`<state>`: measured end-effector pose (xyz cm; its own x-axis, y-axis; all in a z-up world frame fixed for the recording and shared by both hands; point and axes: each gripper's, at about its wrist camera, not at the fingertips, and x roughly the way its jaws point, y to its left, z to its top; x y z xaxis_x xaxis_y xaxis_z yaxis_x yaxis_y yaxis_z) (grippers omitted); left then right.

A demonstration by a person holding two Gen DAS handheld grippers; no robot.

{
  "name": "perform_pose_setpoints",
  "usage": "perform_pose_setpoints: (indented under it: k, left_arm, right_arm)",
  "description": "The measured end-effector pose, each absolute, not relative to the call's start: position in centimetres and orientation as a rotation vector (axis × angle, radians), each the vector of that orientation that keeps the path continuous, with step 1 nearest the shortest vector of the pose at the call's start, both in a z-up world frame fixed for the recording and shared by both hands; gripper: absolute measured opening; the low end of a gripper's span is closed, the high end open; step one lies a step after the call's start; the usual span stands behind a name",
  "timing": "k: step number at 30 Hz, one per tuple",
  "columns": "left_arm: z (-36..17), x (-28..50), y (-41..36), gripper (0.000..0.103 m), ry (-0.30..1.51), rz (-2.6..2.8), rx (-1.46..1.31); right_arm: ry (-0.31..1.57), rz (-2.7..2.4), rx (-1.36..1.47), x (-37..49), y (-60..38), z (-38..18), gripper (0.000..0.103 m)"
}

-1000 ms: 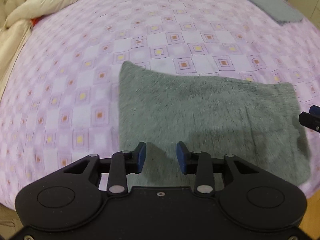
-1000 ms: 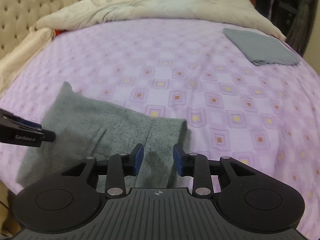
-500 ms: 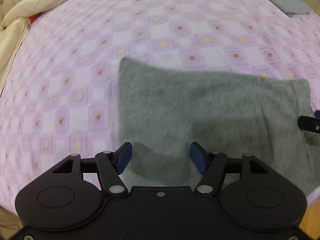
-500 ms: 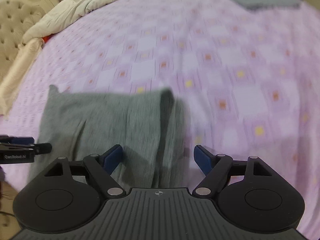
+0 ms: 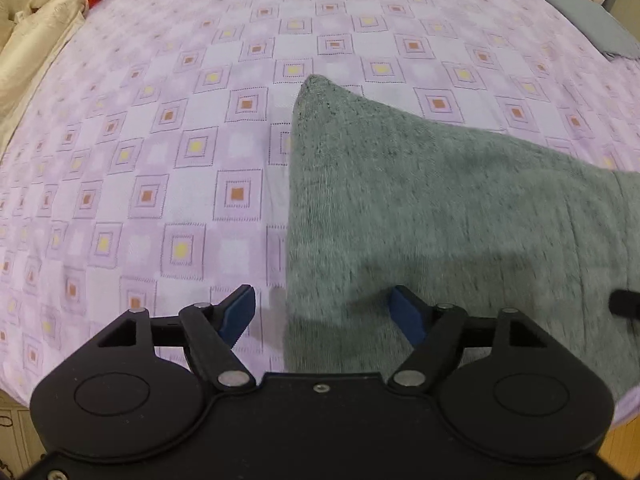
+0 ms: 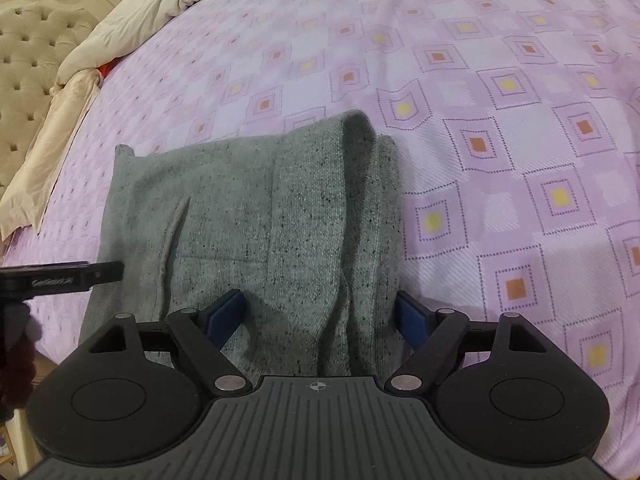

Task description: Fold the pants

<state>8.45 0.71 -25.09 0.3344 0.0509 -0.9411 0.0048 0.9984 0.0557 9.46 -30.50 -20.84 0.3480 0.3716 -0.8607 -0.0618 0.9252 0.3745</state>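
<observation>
Now released: both grippers let go of the folded pants

Across the bed (image 5: pixel 168 128), with its purple checked cover, the grey pants (image 6: pixel 256 216) lie as a folded block near the front edge, one thick doubled roll along their right side. A second folded grey cloth (image 5: pixel 584 16) sits well apart at the far corner.

A second ago both pairs of fingers stood narrow over the fabric; now each is spread wide. The left gripper (image 5: pixel 322 312) hangs above the pants' left edge, holding nothing. The right gripper (image 6: pixel 320 314) straddles the rolled side, also empty.

That reads as a fold just laid down. Judging by the compact shape, either a last fold or a smoothing pass is left.
</observation>
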Motion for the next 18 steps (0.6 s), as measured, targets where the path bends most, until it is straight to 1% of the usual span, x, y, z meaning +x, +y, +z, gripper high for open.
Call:
perform_pose_setpoints:
  k: [1, 5, 6, 8, 9, 10, 11, 12, 13, 14, 15, 16, 17, 18]
  left_arm:
    - [-25.5, 8.9, 0.8, 0.081, 1.242, 0.023, 0.047]
    - [-26.6, 9.6, 1.5, 0.097, 1.253, 0.026, 0.004]
    - [-26.9, 9.6, 2.0, 0.1, 1.258, 0.031, -0.025]
    - [-27.4, 9.4, 3.3, 0.103, 1.277, 0.044, -0.119]
    - [-27.7, 9.3, 3.9, 0.103, 1.295, 0.05, -0.179]
    - [-27.9, 9.2, 4.4, 0.103, 1.31, 0.055, -0.234]
    - [-28.1, 9.3, 4.7, 0.103, 1.319, 0.062, -0.273]
    - [-28.1, 9.4, 4.7, 0.103, 1.322, 0.066, -0.275]
    - [-28.0, 9.5, 4.4, 0.102, 1.326, 0.066, -0.271]
    - [-27.9, 9.5, 4.2, 0.096, 1.325, 0.059, -0.282]
    - [-27.6, 9.5, 3.9, 0.078, 1.319, 0.045, -0.293]
    - [-27.1, 9.6, 3.7, 0.062, 1.304, 0.007, -0.312]
    - [-26.8, 9.5, 3.5, 0.036, 1.298, -0.036, -0.355]
    - [-26.2, 9.3, 3.1, 0.029, 1.295, -0.025, -0.352]
  right_arm:
    - [1.187, 0.282, 0.314, 9.5, -30.7, -20.9, 0.08]
    - [1.194, 0.226, 0.373, 9.6, -30.8, -21.0, 0.08]
    - [1.202, 0.211, 0.37, 9.8, -30.6, -21.0, 0.08]
    - [1.225, 0.185, 0.35, 10.2, -30.0, -20.9, 0.081]
    - [1.236, 0.178, 0.33, 10.6, -29.4, -20.9, 0.081]
    - [1.24, 0.179, 0.31, 10.8, -29.1, -20.8, 0.079]
    - [1.235, 0.182, 0.302, 10.9, -28.7, -20.6, 0.076]
    - [1.228, 0.186, 0.29, 10.9, -28.5, -20.5, 0.063]
    - [1.218, 0.211, 0.284, 10.6, -28.3, -20.2, 0.043]
    - [1.212, 0.242, 0.295, 10.4, -28.1, -20.0, 0.033]
    - [1.207, 0.238, 0.289, 10.3, -27.8, -19.4, 0.029]
    - [1.198, 0.237, 0.269, 10.1, -27.5, -18.8, 0.026]
    - [1.187, 0.237, 0.249, 9.9, -27.2, -18.1, 0.026]
    - [1.174, 0.236, 0.234, 9.7, -26.9, -17.3, 0.025]
